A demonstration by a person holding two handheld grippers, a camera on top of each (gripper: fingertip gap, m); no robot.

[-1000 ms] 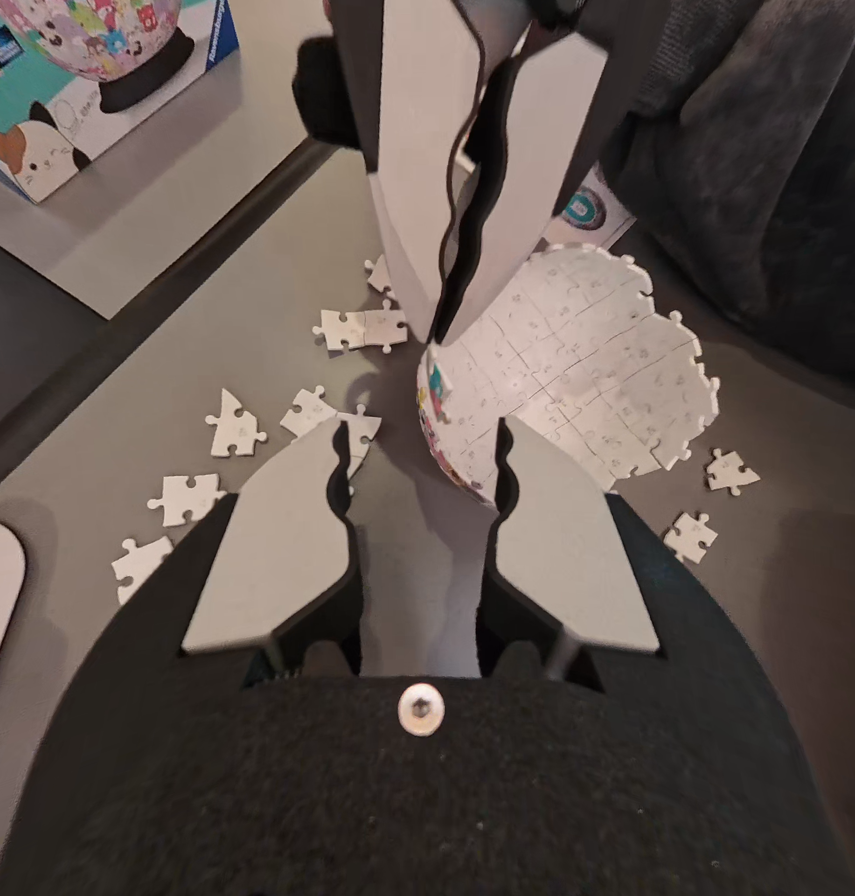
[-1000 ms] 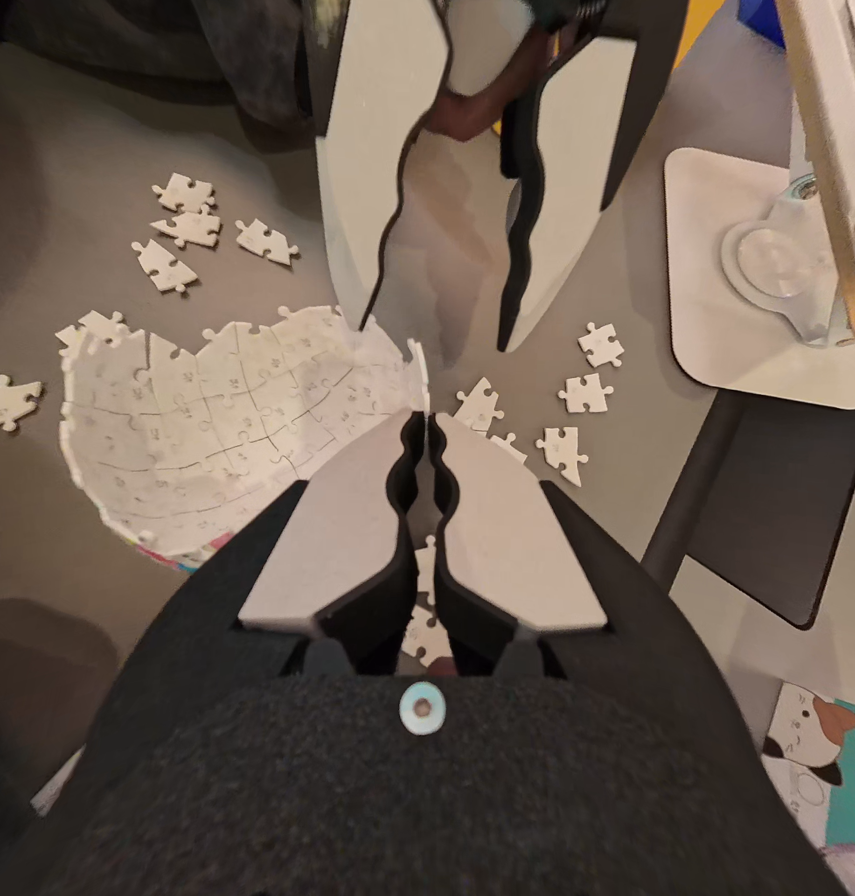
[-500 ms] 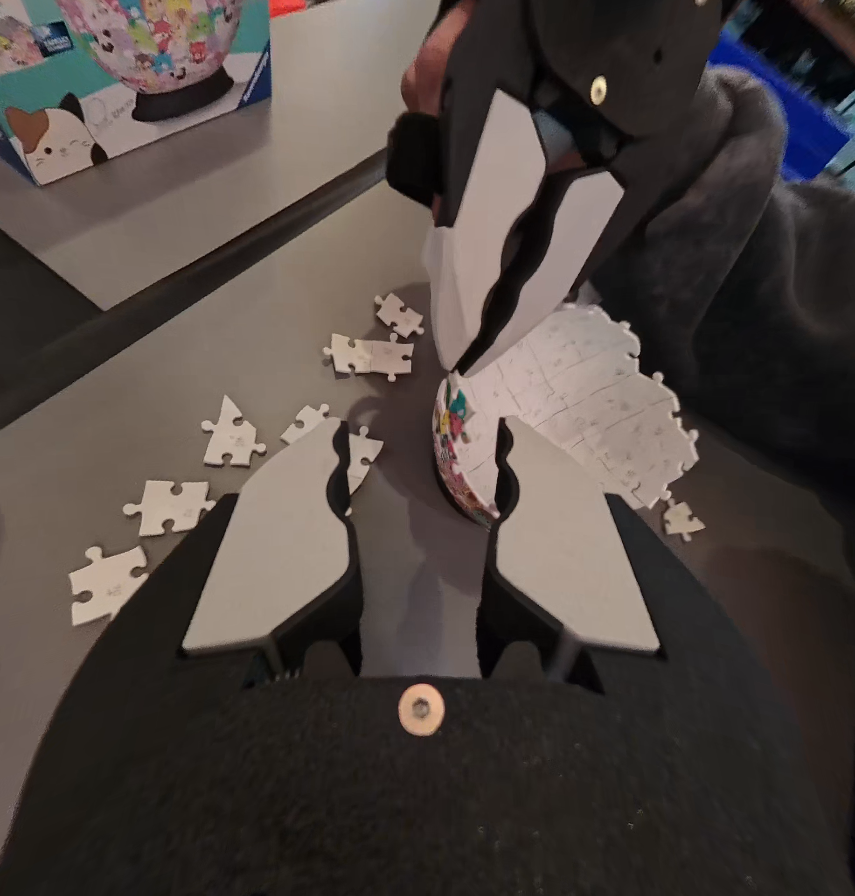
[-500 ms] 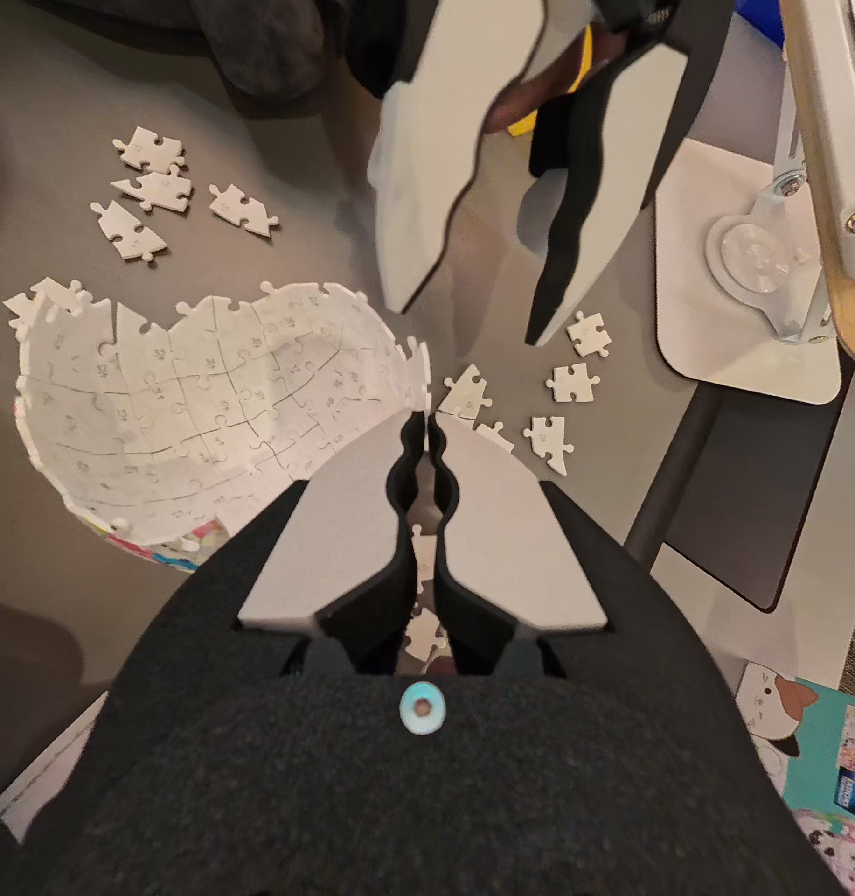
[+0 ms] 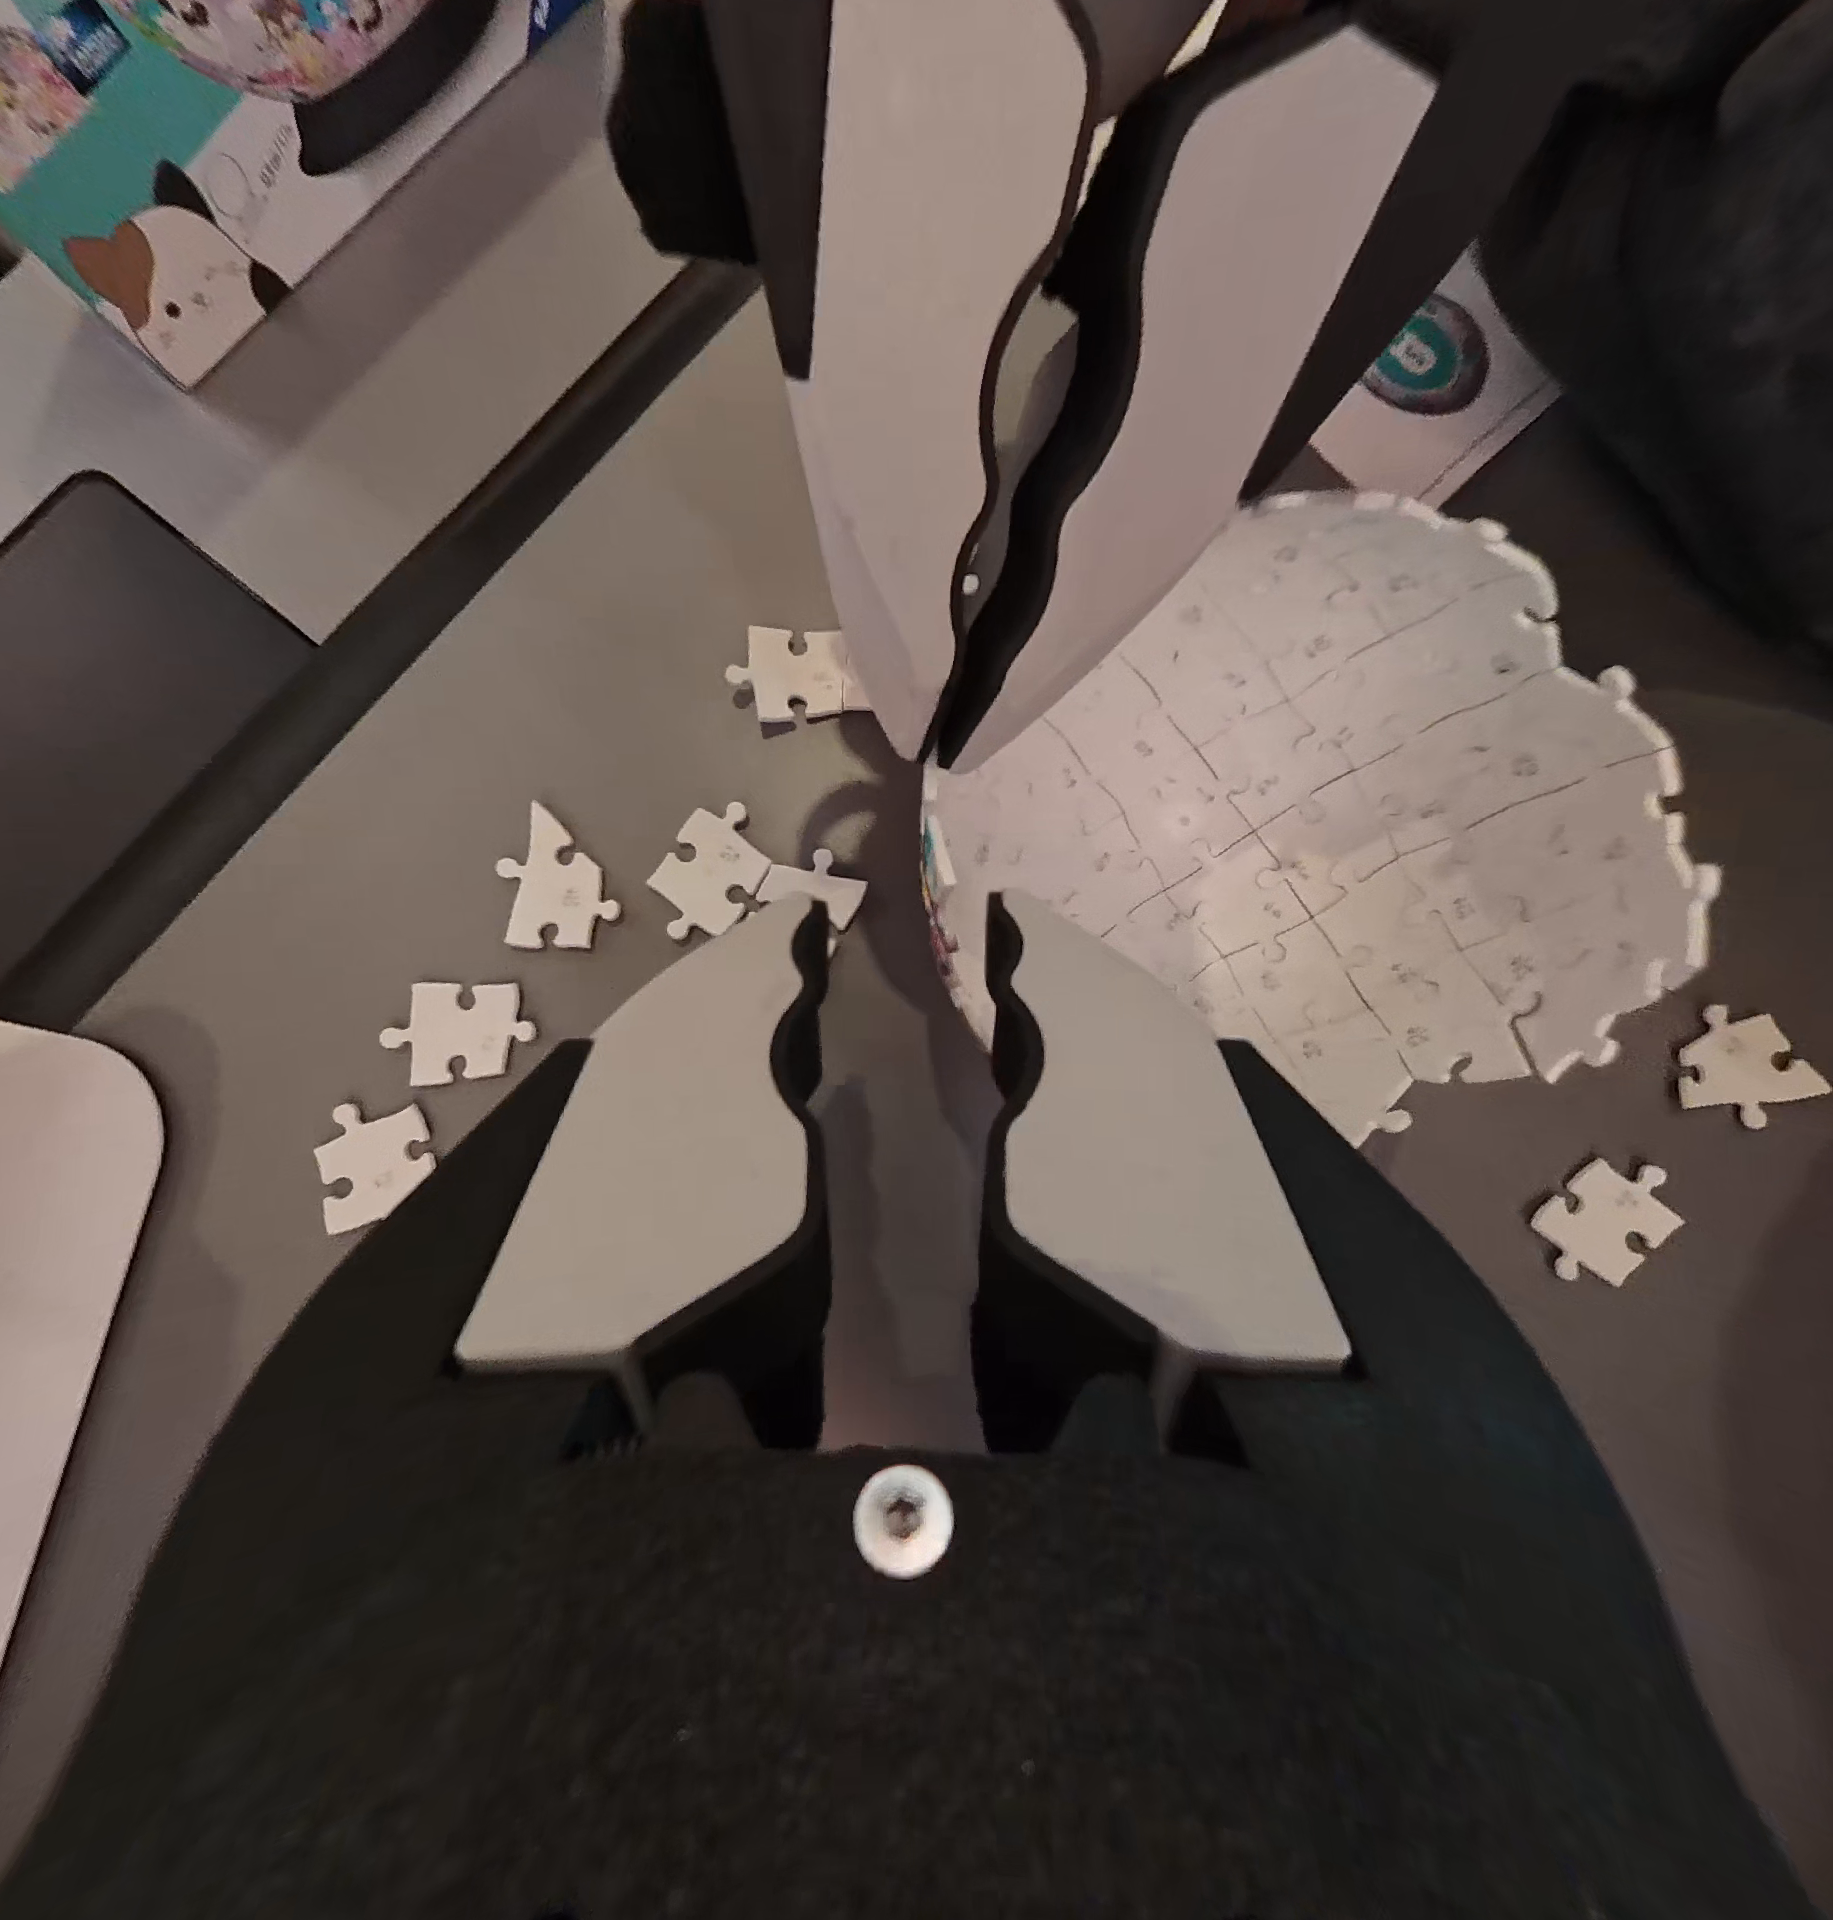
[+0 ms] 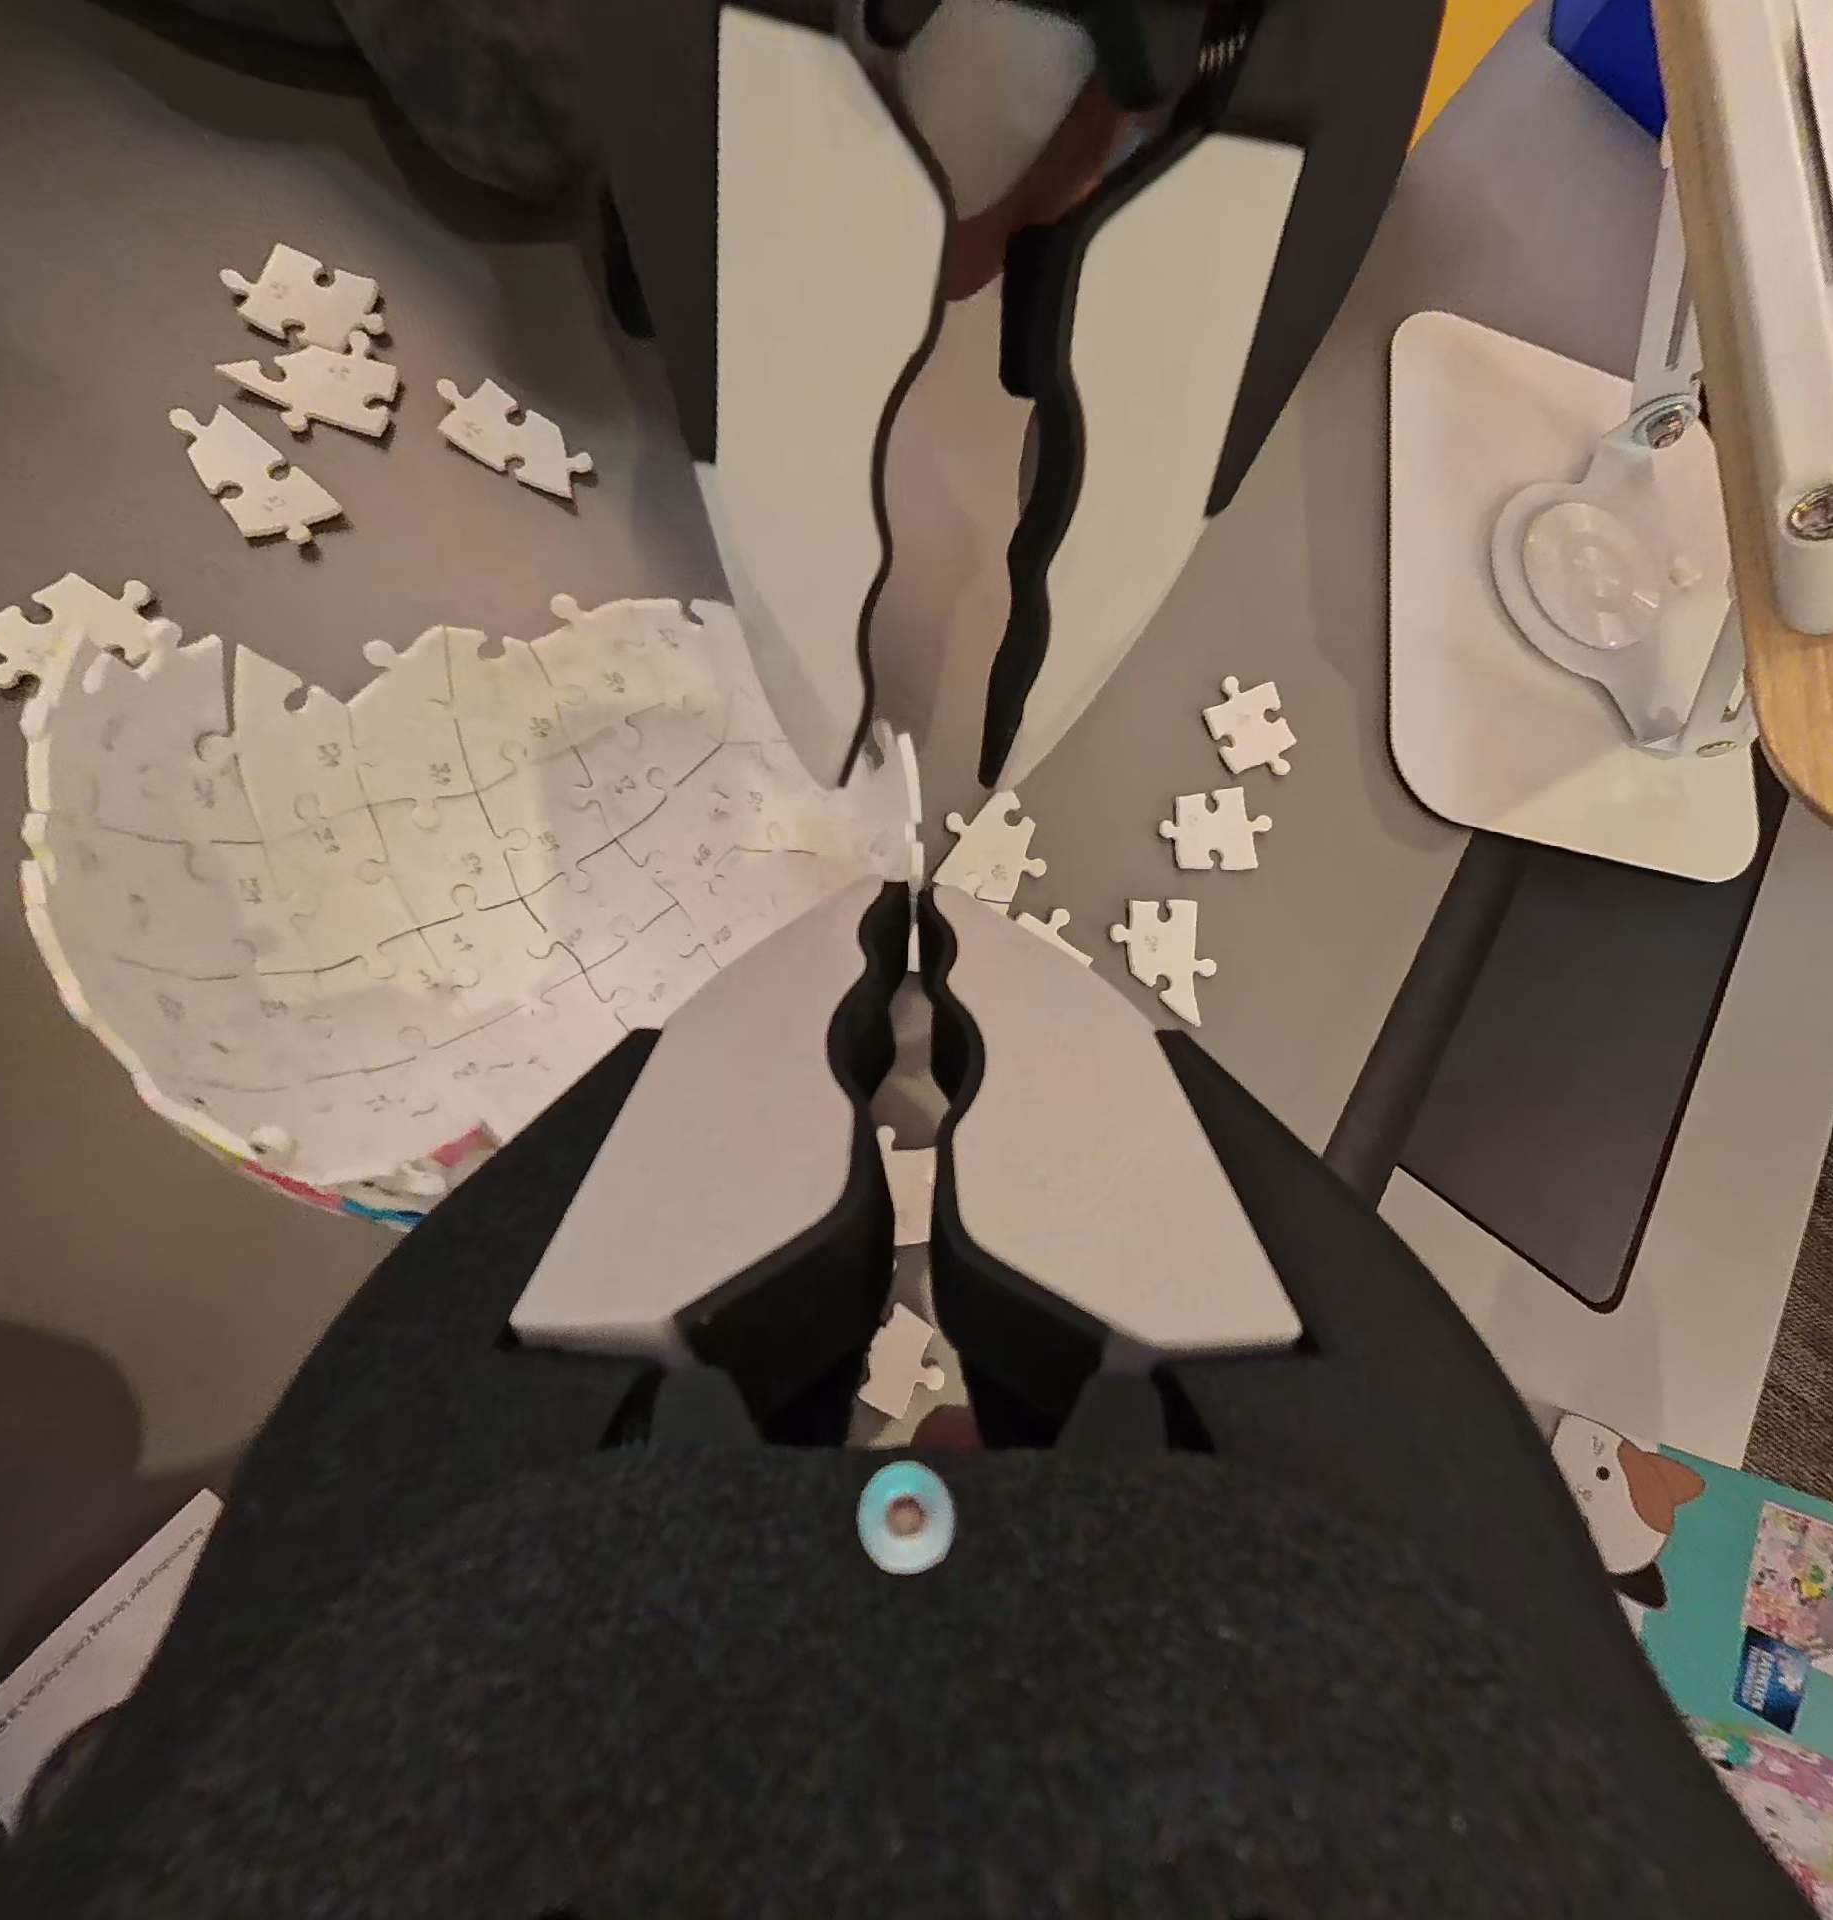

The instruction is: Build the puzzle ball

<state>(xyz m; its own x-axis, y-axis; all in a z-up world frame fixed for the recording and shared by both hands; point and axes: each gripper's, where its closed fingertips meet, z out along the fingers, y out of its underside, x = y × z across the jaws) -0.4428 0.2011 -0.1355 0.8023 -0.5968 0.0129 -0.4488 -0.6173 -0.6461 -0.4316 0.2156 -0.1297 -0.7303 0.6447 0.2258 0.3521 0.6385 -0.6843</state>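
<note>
Puzzle ball (image 5: 1338,831), half built, lies open like a bowl on the grey table (image 5: 600,582), its white inside up and a strip of coloured outside showing at the rim. Only the right wrist view shows the white stand base (image 6: 1556,603) far right and the three loose pieces (image 6: 299,384) far left of the ball; only the left wrist view shows the two pieces (image 5: 1670,1143) near right of the shell. The right gripper (image 6: 917,904) has its jaws pinched on the ball's rim edge. The left gripper (image 5: 907,914) is spread apart with nothing between its jaws, one tip over the rim, the other just outside it. More pieces (image 5: 476,1029) lie scattered left of it. A teal puzzle box (image 5: 164,187) sits far left, dark cloth (image 5: 1722,312) far right.
</note>
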